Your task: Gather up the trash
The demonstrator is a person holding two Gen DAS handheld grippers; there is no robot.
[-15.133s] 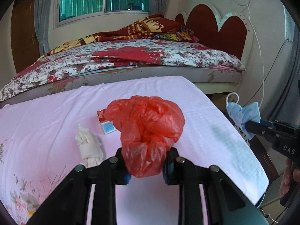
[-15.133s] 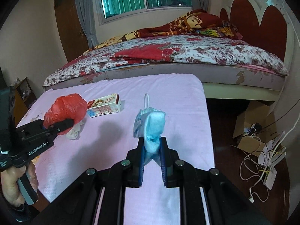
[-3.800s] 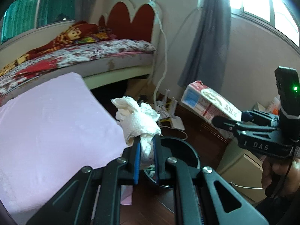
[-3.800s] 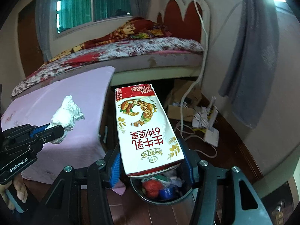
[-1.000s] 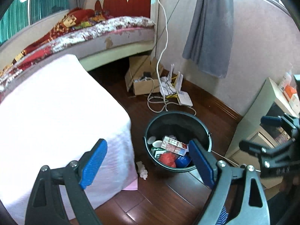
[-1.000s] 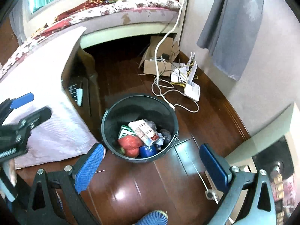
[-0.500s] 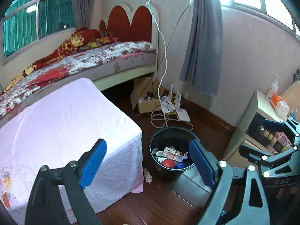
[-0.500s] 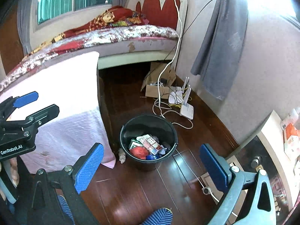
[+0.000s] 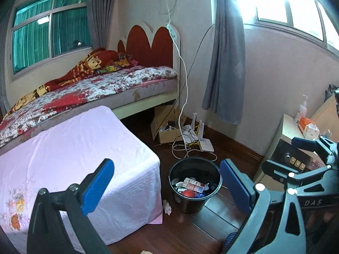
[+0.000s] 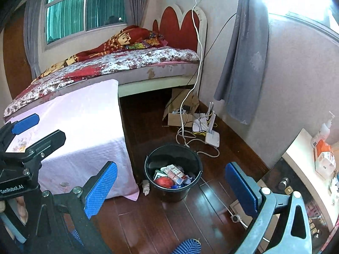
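Note:
A black bin (image 9: 191, 203) stands on the wood floor beside the pink-covered table (image 9: 63, 148). It holds a milk carton (image 9: 193, 183), a red bag (image 9: 188, 193) and other trash. A crumpled tissue (image 9: 167, 207) lies on the floor between bin and table. My left gripper (image 9: 167, 187) is wide open and empty, held high above the floor. My right gripper (image 10: 170, 187) is also wide open and empty. The bin (image 10: 169, 190), carton (image 10: 174, 173), red bag (image 10: 163, 182) and tissue (image 10: 145, 187) show in the right wrist view too. Each gripper shows in the other's view (image 9: 296, 154) (image 10: 36, 129).
A bed (image 9: 95, 89) with a red headboard stands behind the table. A cardboard box (image 9: 167, 127), white cables and a router (image 9: 205, 144) lie on the floor by the wall. A grey curtain (image 9: 226, 63) hangs there. A cabinet (image 9: 292, 139) with a bottle and packets is at the right.
Both grippers have risen and pulled back from the bin, so it looks smaller and lower. Both stay wide open and empty.

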